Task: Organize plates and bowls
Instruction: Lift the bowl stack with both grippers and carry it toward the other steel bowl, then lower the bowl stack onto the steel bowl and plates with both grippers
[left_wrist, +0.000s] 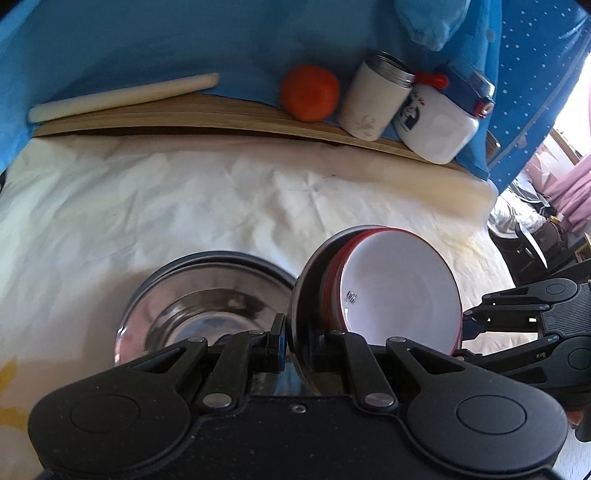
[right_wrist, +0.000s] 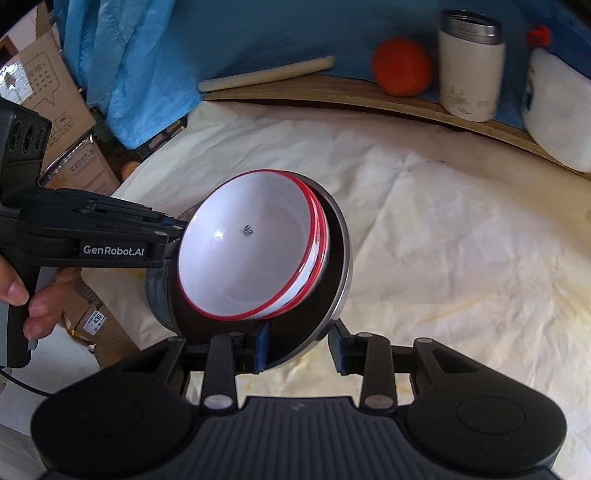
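A steel bowl (left_wrist: 308, 295) with red-rimmed white bowls (left_wrist: 399, 291) nested in it is held tilted above the white-covered table (left_wrist: 184, 206). My left gripper (left_wrist: 295, 336) is shut on its near rim. My right gripper (left_wrist: 469, 325) clamps the opposite rim. In the right wrist view the same steel bowl (right_wrist: 336, 251) and white bowls (right_wrist: 251, 251) sit between my right gripper's (right_wrist: 300, 350) blue pads, with the left gripper (right_wrist: 173, 230) gripping from the left. A second, empty steel bowl (left_wrist: 199, 295) rests on the table just left of the stack.
Along the back a wooden board (left_wrist: 184, 118) carries a white rolling pin (left_wrist: 122, 96), an orange (left_wrist: 309, 92), a white tumbler (left_wrist: 373, 99) and a white jar with a blue lid (left_wrist: 439, 122). Blue cloth hangs behind. Cardboard boxes (right_wrist: 48, 85) stand beyond the table's left edge.
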